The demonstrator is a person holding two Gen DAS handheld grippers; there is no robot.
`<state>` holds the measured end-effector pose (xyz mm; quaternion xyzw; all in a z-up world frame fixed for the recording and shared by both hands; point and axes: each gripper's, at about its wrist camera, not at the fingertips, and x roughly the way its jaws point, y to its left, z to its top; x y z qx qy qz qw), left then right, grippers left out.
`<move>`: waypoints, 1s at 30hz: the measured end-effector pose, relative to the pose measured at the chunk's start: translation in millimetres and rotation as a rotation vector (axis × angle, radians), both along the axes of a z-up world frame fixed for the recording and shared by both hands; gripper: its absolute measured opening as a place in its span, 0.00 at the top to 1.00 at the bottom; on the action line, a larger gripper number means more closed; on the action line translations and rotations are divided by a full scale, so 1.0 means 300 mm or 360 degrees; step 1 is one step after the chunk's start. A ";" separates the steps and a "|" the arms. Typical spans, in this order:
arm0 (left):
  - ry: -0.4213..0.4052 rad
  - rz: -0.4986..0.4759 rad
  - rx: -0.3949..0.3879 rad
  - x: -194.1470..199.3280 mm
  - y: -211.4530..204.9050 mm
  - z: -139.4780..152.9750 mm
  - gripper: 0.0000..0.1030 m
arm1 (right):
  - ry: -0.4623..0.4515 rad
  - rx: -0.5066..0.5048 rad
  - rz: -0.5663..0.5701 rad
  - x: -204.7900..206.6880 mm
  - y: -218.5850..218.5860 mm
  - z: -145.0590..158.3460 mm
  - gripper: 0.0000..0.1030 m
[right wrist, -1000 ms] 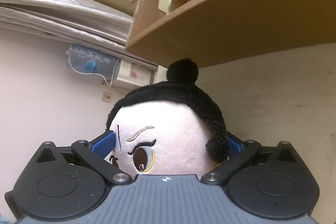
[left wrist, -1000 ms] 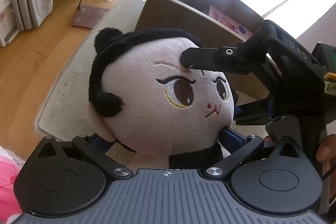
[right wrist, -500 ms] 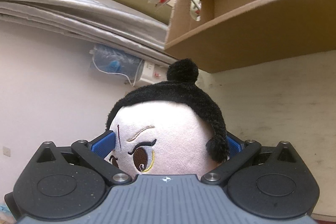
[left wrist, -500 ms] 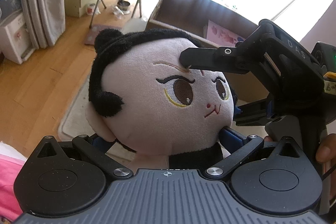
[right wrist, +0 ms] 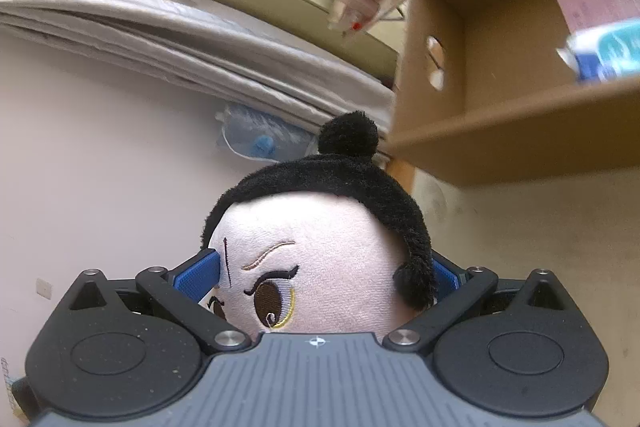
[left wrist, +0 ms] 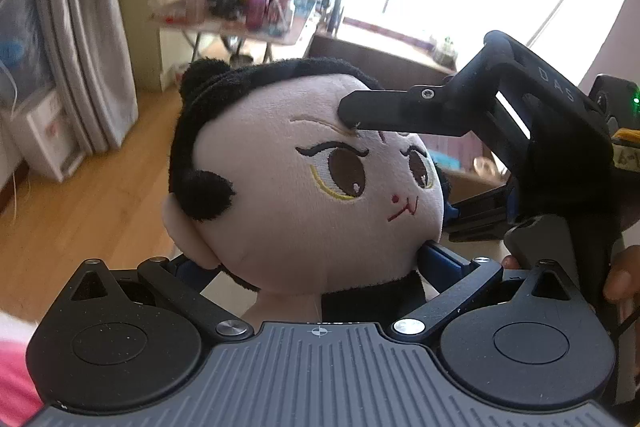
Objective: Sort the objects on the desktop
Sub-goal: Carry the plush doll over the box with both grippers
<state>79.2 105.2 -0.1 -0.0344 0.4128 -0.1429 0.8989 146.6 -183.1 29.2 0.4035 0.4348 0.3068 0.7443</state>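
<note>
A plush doll (left wrist: 280,195) with a big pink face, black hair and a black outfit is held in the air by both grippers. My left gripper (left wrist: 316,267) is shut on the doll's neck and body below the head. My right gripper (right wrist: 320,275) is shut on the doll's head, its blue pads (right wrist: 196,275) pressed to the forehead and the back of the hair. In the left wrist view the right gripper's upper finger (left wrist: 400,115) lies across the doll's forehead. The doll (right wrist: 320,247) fills the middle of the right wrist view.
An open cardboard box (right wrist: 512,131) holding a pink card and a blue-and-white packet is at the right in the right wrist view; its rim (left wrist: 380,55) shows behind the doll. A cluttered folding table (left wrist: 240,15), curtains and wooden floor lie at the left.
Both grippers have lifted the doll together; the box and floor have dropped lower in the left view and the box interior has come further into the right view. The grips are unchanged.
</note>
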 end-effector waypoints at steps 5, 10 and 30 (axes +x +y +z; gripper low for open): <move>-0.0081 -0.0052 -0.0017 0.097 -0.041 0.073 0.00 | -0.0112 -0.0038 -0.0058 0.100 -0.015 0.114 0.00; -0.0098 -0.0161 -0.0030 0.258 -0.105 0.144 0.00 | -0.0191 -0.0068 -0.0133 0.241 -0.072 0.202 0.00; -0.0039 -0.0419 -0.0008 0.877 -0.415 -0.109 0.00 | 0.0020 -0.0035 -0.0521 0.784 -0.361 -0.140 0.00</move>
